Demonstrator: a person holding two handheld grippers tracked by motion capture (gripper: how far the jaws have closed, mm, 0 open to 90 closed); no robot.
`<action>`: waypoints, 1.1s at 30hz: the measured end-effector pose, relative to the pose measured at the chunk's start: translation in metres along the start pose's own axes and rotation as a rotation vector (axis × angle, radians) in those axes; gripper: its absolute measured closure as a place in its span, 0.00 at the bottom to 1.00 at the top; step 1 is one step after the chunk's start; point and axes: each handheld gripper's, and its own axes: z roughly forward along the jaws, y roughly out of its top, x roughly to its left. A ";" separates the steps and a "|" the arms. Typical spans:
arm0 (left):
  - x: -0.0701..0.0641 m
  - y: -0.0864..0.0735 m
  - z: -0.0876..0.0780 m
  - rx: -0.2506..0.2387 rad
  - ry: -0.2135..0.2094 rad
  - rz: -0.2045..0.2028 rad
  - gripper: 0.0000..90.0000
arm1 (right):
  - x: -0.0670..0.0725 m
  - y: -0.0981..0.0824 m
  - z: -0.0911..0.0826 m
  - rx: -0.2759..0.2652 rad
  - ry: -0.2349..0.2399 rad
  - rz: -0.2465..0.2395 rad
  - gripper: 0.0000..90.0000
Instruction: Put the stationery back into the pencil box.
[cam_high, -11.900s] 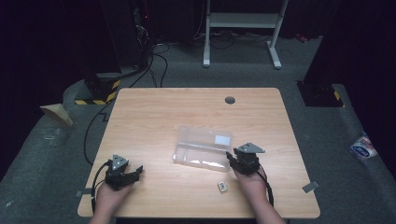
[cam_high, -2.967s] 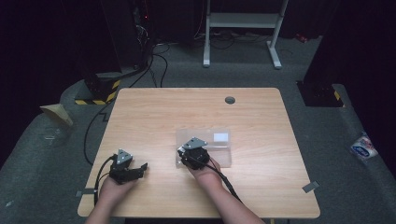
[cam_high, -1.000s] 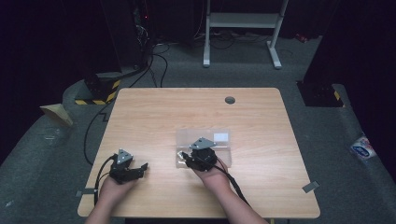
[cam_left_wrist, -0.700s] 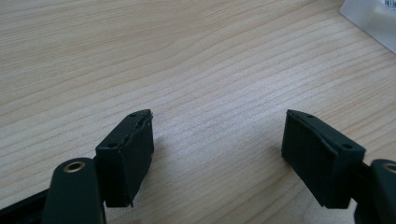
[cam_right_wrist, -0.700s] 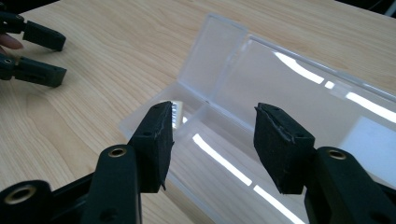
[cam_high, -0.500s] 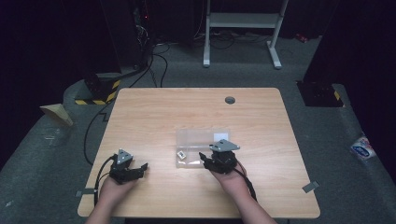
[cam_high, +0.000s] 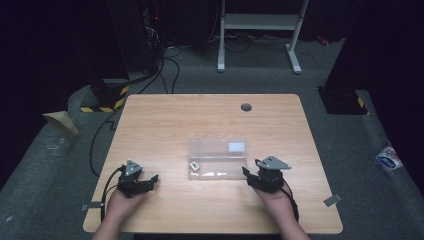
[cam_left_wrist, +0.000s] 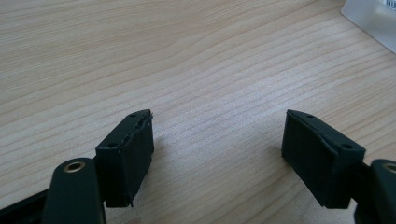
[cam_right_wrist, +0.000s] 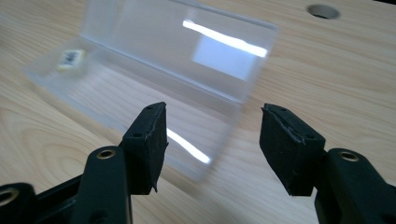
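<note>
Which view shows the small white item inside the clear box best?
The high view: the small white item sits whole at the left end of the clear box. The right gripper view shows it blurred through the plastic. The left gripper view catches only a corner of the box.

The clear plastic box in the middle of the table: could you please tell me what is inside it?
Inside the clear plastic box a small white item with dark markings lies near its left end. The rest of its floor looks bare, though glare hides part of it. A white label sits on the raised lid.
</note>
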 end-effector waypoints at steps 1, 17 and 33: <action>0.000 0.000 0.000 0.000 0.000 -0.002 0.28 | -0.005 -0.004 -0.003 0.008 -0.010 0.015 0.45; 0.000 0.000 0.000 0.001 0.002 0.000 0.28 | -0.067 -0.065 -0.024 0.178 -0.172 0.135 0.24; -0.001 0.000 0.000 0.001 0.004 -0.004 0.28 | -0.066 -0.066 -0.025 0.166 -0.177 0.139 0.26</action>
